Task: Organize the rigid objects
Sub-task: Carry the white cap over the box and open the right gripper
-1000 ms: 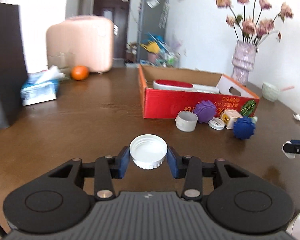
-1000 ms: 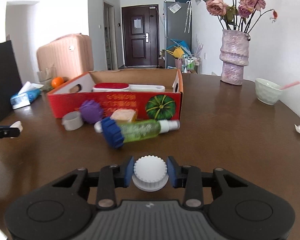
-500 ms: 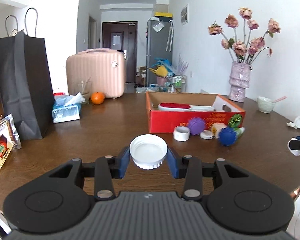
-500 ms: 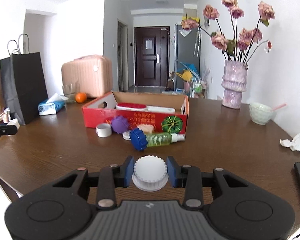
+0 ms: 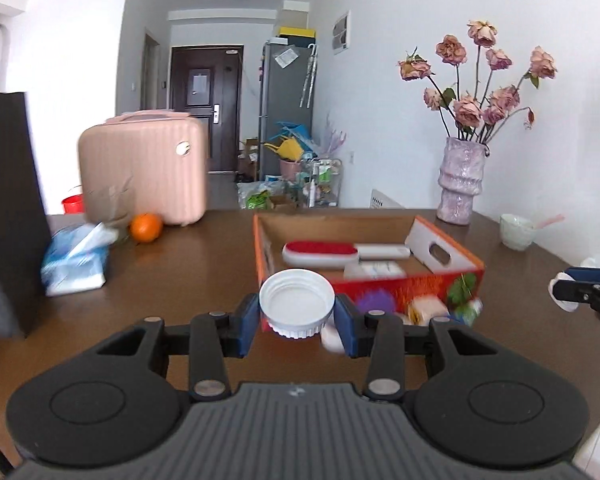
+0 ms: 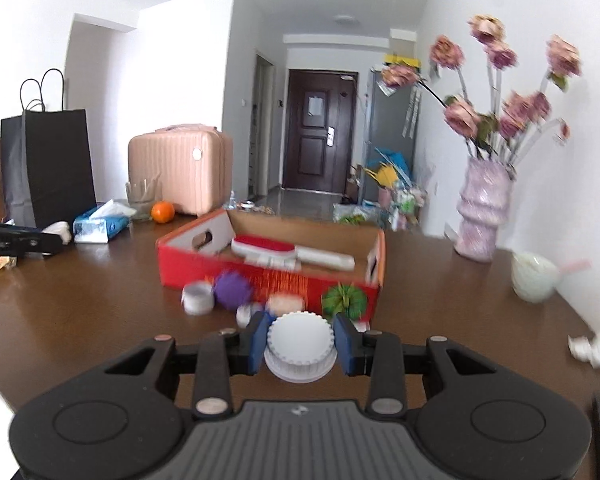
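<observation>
A lived-in home: a brown dining table [image 5: 204, 256] with a flower vase [image 5: 460, 184], a pink suitcase [image 5: 144, 168], a fridge [image 5: 286, 108] and the front door [image 6: 320, 140] down the hallway.

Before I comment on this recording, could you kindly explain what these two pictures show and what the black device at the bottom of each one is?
There is no robot here: a person holds a two-finger gripper in each hand, and a fisheye camera on each looks forward along its fingers. The black shape at the bottom is the gripper itself. In the left view, the left gripper clamps a white cap, hollow side up. In the right view, the right gripper clamps a white ridged cap. Ahead, on the brown table, stands a red cardboard box holding a red-and-white brush, with a purple spiky ball and other small items in front.
</observation>
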The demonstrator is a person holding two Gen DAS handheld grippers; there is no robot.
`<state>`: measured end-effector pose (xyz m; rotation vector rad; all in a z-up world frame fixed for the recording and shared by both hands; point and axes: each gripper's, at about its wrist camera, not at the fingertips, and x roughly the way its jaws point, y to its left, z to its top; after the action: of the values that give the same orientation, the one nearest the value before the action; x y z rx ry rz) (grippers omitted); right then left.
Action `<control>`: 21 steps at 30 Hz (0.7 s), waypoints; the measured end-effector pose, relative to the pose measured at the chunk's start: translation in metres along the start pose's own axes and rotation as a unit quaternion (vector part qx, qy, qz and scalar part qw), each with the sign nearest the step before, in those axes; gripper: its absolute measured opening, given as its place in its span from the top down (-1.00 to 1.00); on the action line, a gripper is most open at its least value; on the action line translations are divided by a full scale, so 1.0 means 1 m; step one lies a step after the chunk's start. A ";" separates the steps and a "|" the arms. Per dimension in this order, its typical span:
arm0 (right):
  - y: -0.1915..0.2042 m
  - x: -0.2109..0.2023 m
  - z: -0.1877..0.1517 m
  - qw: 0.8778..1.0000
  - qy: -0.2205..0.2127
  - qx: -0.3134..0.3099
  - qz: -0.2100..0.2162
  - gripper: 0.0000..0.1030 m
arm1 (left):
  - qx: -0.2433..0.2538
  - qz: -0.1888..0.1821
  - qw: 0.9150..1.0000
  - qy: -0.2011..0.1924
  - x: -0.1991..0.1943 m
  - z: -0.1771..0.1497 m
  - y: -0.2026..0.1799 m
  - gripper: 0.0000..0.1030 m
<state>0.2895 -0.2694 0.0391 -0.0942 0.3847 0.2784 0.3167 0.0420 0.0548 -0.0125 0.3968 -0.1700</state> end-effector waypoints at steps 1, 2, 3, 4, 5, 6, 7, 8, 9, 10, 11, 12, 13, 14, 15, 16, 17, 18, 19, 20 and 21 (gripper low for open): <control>-0.006 0.016 0.011 1.000 0.001 0.001 0.009 0.32 | 0.002 -0.004 1.000 0.004 0.017 0.008 0.000 0.21; -0.011 0.031 0.020 1.000 0.004 0.003 0.016 0.32 | 0.004 -0.006 1.000 0.008 0.034 0.016 0.001 0.21; -0.015 0.047 0.028 1.000 0.007 0.005 0.021 0.32 | 0.007 -0.009 1.000 0.012 0.053 0.024 0.001 0.21; -0.021 0.068 0.038 0.999 0.017 0.009 0.025 0.32 | 0.014 -0.016 1.000 0.020 0.072 0.030 0.002 0.21; -0.027 0.087 0.046 0.999 0.026 0.016 0.027 0.32 | 0.016 -0.022 0.999 0.030 0.090 0.037 0.003 0.21; -0.032 0.102 0.053 0.999 0.033 0.021 0.030 0.32 | 0.017 -0.027 0.999 0.042 0.109 0.043 0.005 0.21; -0.037 0.123 0.062 0.998 0.041 0.028 0.038 0.32 | 0.017 -0.031 0.998 0.055 0.128 0.050 0.007 0.21; -0.041 0.140 0.069 0.997 0.045 0.037 0.042 0.32 | 0.020 -0.035 0.997 0.068 0.147 0.055 0.009 0.21; -0.045 0.156 0.075 0.997 0.051 0.045 0.045 0.32 | 0.024 -0.040 0.996 0.078 0.163 0.058 0.011 0.21; -0.050 0.178 0.082 0.995 0.064 0.054 0.050 0.32 | 0.025 -0.041 0.995 0.087 0.180 0.062 0.013 0.21; -0.053 0.195 0.086 0.994 0.075 0.062 0.055 0.32 | 0.028 -0.041 0.994 0.099 0.195 0.064 0.015 0.20; -0.056 0.213 0.090 0.992 0.085 0.071 0.057 0.32 | 0.031 -0.043 0.992 0.111 0.210 0.065 0.016 0.20; -0.059 0.235 0.093 0.990 0.101 0.077 0.062 0.32 | 0.033 -0.046 0.991 0.124 0.225 0.066 0.018 0.20; -0.060 0.255 0.094 0.987 0.118 0.083 0.066 0.32 | 0.033 -0.047 0.989 0.135 0.238 0.066 0.019 0.20; -0.062 0.275 0.095 0.984 0.137 0.090 0.070 0.32 | 0.032 -0.046 0.988 0.145 0.251 0.067 0.021 0.20; -0.061 0.295 0.095 0.980 0.157 0.095 0.078 0.32 | 0.029 -0.045 0.987 0.150 0.261 0.068 0.022 0.20; -0.060 0.310 0.095 0.977 0.169 0.100 0.079 0.32 | 0.027 -0.045 0.987 0.154 0.269 0.069 0.023 0.20; -0.059 0.323 0.094 0.976 0.178 0.100 0.074 0.32 | 0.026 -0.048 0.986 0.159 0.276 0.069 0.024 0.18; -0.055 0.337 0.094 0.976 0.186 0.094 0.068 0.31 | 0.023 -0.052 0.985 0.162 0.280 0.069 0.025 0.16; -0.052 0.344 0.093 0.975 0.190 0.093 0.064 0.31 | 0.019 -0.056 0.985 0.163 0.285 0.069 0.026 0.07; -0.051 0.350 0.092 0.975 0.189 0.096 0.060 0.28 | 0.015 -0.062 0.985 0.161 0.287 0.068 0.026 0.02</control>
<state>0.6485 -0.2174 -0.0080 0.0677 0.7957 0.3422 0.6079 0.0181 0.0059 0.0212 0.7172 -0.3037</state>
